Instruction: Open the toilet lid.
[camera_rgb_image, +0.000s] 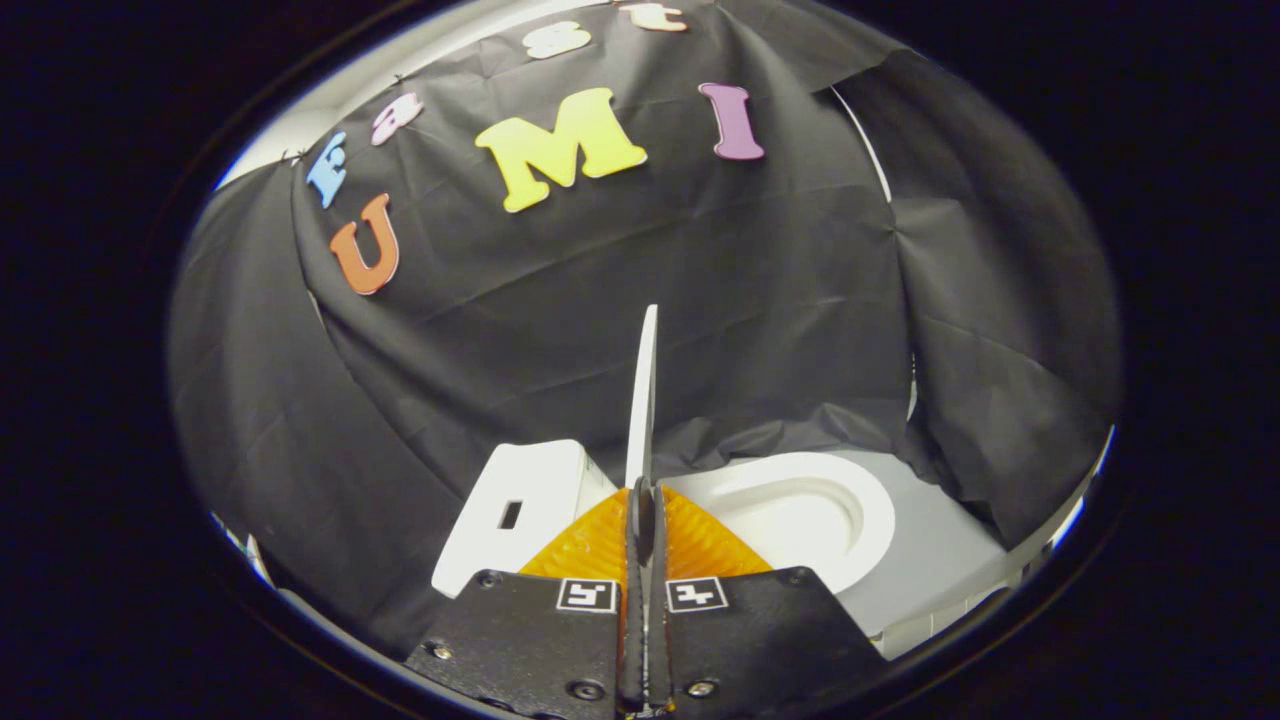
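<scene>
One toilet lid (642, 390) stands upright, seen edge-on, pinched between the two fingers (700, 545) of the one gripper (640, 520). One toilet bowl (800, 510) lies to the right of the lid, and one white tank (520, 505) sits to its left. Two square markers (586, 594) sit on the gripper body, one on each side.

Dim booth scene with strong fisheye curvature toward the rim, where detail smears. Light falls from above, leaving the white toilet bowl (800, 510) and raised lid (643, 390) bright, nearly overexposed. The black cloth (620, 300) shows soft creases; the closest parts are slightly blurred.
</scene>
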